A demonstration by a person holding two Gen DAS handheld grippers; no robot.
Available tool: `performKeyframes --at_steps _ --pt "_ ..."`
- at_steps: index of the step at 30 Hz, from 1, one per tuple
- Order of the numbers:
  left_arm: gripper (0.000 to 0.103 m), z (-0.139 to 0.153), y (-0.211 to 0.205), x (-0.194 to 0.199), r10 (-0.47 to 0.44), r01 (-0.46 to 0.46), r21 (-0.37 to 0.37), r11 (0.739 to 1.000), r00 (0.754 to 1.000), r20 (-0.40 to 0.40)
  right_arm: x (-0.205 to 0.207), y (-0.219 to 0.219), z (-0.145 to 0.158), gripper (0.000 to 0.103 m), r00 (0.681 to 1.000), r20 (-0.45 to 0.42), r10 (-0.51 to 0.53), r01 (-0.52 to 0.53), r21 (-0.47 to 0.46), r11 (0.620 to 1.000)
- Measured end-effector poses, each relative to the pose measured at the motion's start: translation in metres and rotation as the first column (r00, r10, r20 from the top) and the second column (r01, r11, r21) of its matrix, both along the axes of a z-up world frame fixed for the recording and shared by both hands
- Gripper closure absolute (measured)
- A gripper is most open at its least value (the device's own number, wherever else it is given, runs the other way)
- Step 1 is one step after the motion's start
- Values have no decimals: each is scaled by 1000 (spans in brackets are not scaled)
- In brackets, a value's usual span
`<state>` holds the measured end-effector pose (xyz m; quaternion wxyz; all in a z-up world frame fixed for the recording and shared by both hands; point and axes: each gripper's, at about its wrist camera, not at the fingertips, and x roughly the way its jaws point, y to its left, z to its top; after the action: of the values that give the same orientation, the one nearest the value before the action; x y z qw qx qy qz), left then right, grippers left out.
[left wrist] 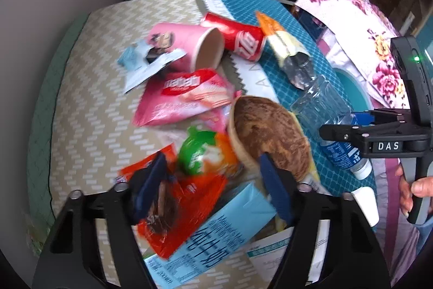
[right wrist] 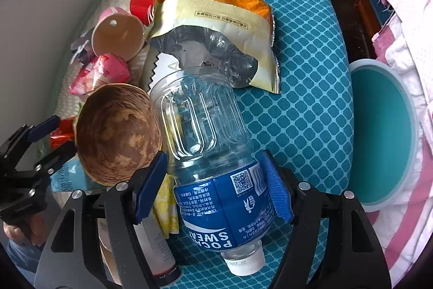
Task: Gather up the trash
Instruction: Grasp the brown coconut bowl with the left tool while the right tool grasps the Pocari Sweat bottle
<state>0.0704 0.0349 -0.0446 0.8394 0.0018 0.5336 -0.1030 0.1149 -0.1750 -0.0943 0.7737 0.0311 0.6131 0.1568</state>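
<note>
A clear plastic bottle with a blue label and white cap (right wrist: 216, 153) is straddled by the right gripper (right wrist: 213, 188), one blue pad touching the label, the other standing just off it; a firm pinch cannot be told. The bottle lies on a teal diamond-patterned cushion (right wrist: 305, 104), near its right edge, beside a torn orange and cream foil snack bag (right wrist: 216, 26) and a stained brown paper bowl (right wrist: 116, 134). The left gripper (left wrist: 216, 188) is spread over a crumpled red-orange wrapper (left wrist: 189, 197), one pad touching it, amid litter on a beige zigzag-patterned cushion (left wrist: 89, 88).
</note>
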Motion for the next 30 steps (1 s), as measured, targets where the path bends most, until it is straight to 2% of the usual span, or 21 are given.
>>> performKeyframes --at_steps 1,2,5,10,16,21,22,23,25,26,30 --pt "52 -2 -4 3 -14 14 -13 1000 1000 -20 -1 -2 0 36 1000 1 -6 6 8 1000" --pt "55 -4 -8 5 -25 25 -22 999 999 -40 -3 -7 -1 36 1000 -1 -21 21 16 1000" --pt "56 -15 -19 14 -35 37 25 999 997 -70 -11 -22 -3 36 998 -10 -55 55 30 998" --pt "56 -21 -32 27 -37 39 15 999 994 -106 -20 -41 -5 36 996 -34 -88 91 73 993" --pt "53 -31 -50 37 -48 60 97 994 992 -116 -19 -48 -7 36 996 -36 -76 79 90 993" --pt "54 -33 -48 41 -40 48 65 997 992 -120 -21 -54 -8 36 997 -27 -76 79 111 991" --pt "61 -32 -50 40 -48 55 65 996 993 -110 -24 -55 -8 36 997 -21 -76 78 114 990" --pt "75 -31 -53 39 -65 72 70 995 993 -100 -26 -56 -8 36 997 -16 -79 80 112 991" --pt "84 -31 -57 38 -98 102 27 994 988 -118 -28 -58 -9 37 996 -5 -85 85 117 989" --pt "84 -31 -58 39 -111 113 7 994 986 -125 -28 -59 -8 37 996 -2 -88 87 120 989" --pt "84 -37 -59 39 -120 123 13 992 982 -149 -30 -66 -9 37 995 -4 -99 99 143 985"
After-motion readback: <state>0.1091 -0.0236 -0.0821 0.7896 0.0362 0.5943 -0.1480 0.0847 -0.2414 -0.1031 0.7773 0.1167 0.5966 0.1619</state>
